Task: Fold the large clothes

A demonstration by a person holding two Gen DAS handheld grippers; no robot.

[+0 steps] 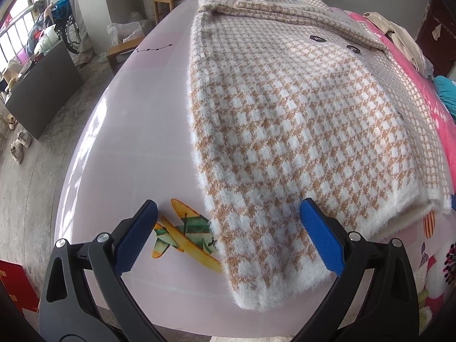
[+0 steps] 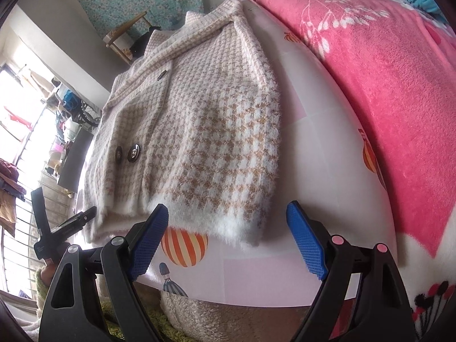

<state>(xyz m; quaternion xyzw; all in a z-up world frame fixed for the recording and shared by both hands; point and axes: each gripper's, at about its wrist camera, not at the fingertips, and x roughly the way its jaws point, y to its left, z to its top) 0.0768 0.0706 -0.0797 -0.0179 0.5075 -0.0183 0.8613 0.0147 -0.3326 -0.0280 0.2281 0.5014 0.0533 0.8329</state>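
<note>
A fuzzy tan-and-white houndstooth coat lies flat on a pale pink printed sheet, collar at the far end, dark buttons showing. One sleeve is folded down over its body, with the white cuff nearest me. My left gripper hangs open just above that sleeve; its right finger is over the fabric, its left finger over the bare sheet. In the right wrist view the coat ends in a white hem. My right gripper stands open over that hem, holding nothing.
A pink fleece blanket covers the bed's right side, with beige clothes and a teal cloth piled on it. The bed's left edge drops to a concrete floor with shoes, a black panel and a wooden chair.
</note>
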